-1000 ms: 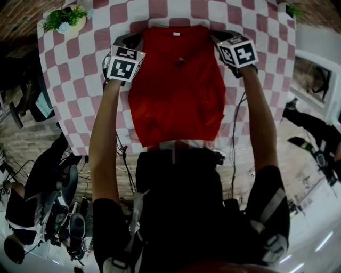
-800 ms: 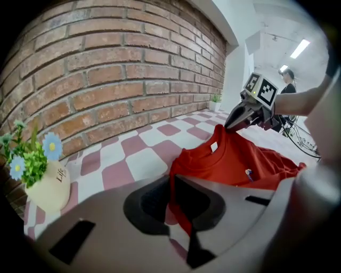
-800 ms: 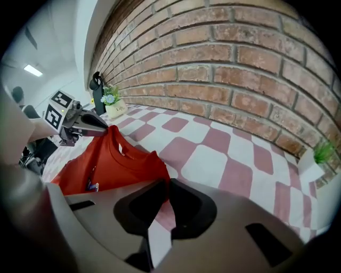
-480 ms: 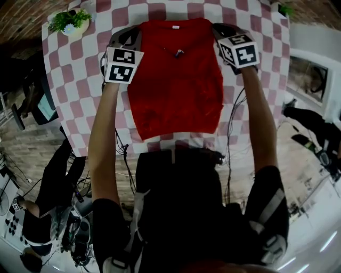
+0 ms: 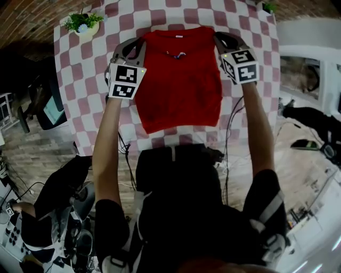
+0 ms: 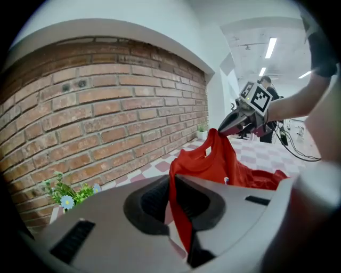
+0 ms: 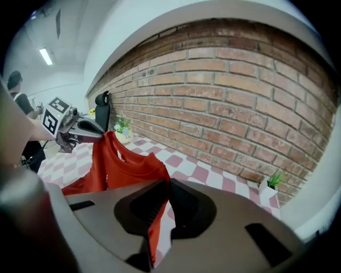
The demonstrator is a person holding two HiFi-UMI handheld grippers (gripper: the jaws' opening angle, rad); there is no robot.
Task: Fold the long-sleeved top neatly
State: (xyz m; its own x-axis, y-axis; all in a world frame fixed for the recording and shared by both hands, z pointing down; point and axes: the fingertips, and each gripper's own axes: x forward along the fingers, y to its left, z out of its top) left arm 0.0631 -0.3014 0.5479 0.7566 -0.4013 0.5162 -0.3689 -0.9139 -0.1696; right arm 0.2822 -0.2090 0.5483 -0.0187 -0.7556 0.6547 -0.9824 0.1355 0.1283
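Currently: one red top, two grippers

One flowering pot plant (image 5: 82, 22) at the checked table's (image 5: 80, 69) left corner. Then left gripper (image 5: 141, 45): jaws nearly together, pinching one shoulder of the single red long-sleeved top (image 5: 180, 85). One white neck tag (image 5: 178, 36), print unreadable. Then right gripper (image 5: 217, 38), pinching the other shoulder likewise. Top hangs between them over the table. Second pot plant (image 5: 269, 6) far right.

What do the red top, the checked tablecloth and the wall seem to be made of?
The red top looks like soft matte fabric, perhaps cotton: it hangs in folds. The tablecloth may be thin cloth or vinyl, I cannot tell; its squares look printed. The wall is rough matte brick with pale mortar lines.
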